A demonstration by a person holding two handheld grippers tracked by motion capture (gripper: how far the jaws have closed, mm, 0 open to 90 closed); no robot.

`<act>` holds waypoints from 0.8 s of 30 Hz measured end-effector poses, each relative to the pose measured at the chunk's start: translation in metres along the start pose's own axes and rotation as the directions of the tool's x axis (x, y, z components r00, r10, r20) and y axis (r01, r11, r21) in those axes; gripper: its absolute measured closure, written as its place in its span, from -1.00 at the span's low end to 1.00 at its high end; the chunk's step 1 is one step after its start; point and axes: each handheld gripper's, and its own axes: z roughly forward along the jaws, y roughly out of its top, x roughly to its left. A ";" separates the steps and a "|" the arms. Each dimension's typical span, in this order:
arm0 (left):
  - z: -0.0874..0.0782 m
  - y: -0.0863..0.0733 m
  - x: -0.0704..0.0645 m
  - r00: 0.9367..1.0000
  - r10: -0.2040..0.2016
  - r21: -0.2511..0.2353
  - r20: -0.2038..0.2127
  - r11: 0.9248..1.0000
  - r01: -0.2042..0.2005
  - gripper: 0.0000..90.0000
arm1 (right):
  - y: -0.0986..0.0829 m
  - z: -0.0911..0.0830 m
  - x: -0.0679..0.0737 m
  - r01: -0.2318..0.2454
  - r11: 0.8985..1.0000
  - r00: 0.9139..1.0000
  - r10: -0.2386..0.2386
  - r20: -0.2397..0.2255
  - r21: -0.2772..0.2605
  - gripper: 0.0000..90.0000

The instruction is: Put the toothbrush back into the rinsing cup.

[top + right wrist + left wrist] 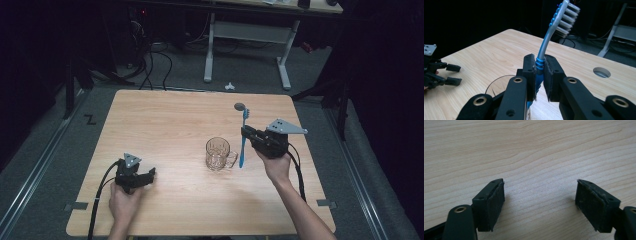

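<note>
Forearms enter from the near edge of the wooden table (165, 120), one hand on each tool. Nearest lies the left gripper (150, 175), low on the near-left part of the table, its jaws spread wide with nothing but bare wood grain between the pads (496, 200); it is well apart from the work and looks idle.

Farther in and to the right, the right gripper (245, 132) is clamped on the blue toothbrush (242, 145) at the ribbed part of the handle, the two pads (530, 72) pressed against it from either side. The brush stands roughly upright in the grip: bristle head (569, 17) uppermost and leaning away from the person, tail of the handle hanging below the jaws.

That tail is what matters. In the high view it points down just beside the glass mug (218, 154), on the handle side, outside the rim rather than over the opening. In the right gripper view the mug's rim (499, 82) shows as a thin arc below and to the left of the jaws. The mug therefore lies to the left of the brush's long axis, so a short sideways shift toward the mug should bring the tail over the mouth before lowering; the right hand is plainly the nearer one for it.
</note>
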 end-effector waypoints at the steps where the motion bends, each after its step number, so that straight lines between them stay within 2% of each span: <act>1: 0.000 0.000 0.000 1.000 0.000 0.000 0.000 1.000 0.000 -0.47 | 0.001 0.002 0.000 0.003 1.000 1.000 -0.003 0.006 0.000 0.79; 15: 0.000 0.000 0.000 1.000 0.000 0.000 0.000 1.000 0.000 -0.47 | 0.009 0.011 -0.002 0.027 0.999 0.999 -0.026 0.031 -0.023 0.79; 24: 0.000 0.000 0.000 1.000 0.000 0.000 0.000 1.000 0.000 -0.47 | 0.007 0.017 -0.012 -0.015 1.000 0.999 0.016 0.041 -0.021 0.79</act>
